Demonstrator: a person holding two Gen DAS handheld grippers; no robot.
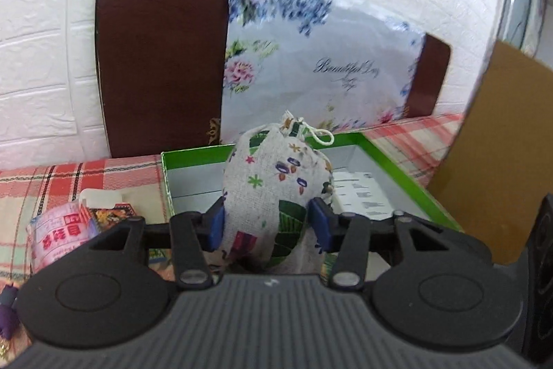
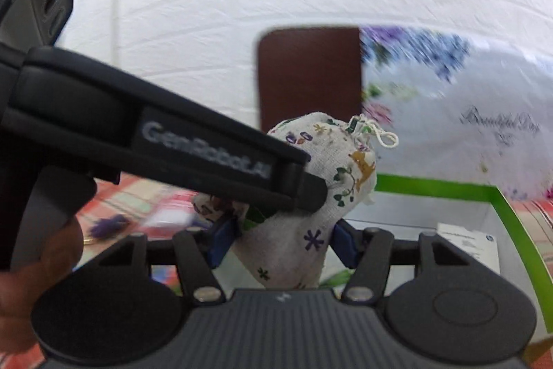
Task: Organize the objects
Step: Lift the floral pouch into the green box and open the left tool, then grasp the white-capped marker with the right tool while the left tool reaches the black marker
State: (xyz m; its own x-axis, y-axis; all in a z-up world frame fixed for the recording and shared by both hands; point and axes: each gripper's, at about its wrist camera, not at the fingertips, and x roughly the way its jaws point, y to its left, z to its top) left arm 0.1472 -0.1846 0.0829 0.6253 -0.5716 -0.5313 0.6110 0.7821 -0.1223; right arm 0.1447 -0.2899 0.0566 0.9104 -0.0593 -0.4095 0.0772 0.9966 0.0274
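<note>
My left gripper point(image 1: 266, 224) is shut on a small printed linen drawstring pouch point(image 1: 276, 182), holding it upright in front of an open green box point(image 1: 397, 161). My right gripper point(image 2: 281, 241) is shut on a second, similar printed pouch point(image 2: 321, 196), held above the near left part of the same green box point(image 2: 501, 199). The left gripper's body point(image 2: 155, 141) crosses the right wrist view from the left and its finger tip touches that pouch. The box has a grey inside with a white paper point(image 1: 363, 192) lying in it.
A red plaid cloth point(image 1: 52, 182) covers the table. A pink packet point(image 1: 62, 230) and a purple tassel point(image 1: 8, 310) lie at the left. A floral bag point(image 1: 321, 65) leans on a brown chair back point(image 1: 159, 65). A cardboard sheet point(image 1: 501, 144) stands at the right.
</note>
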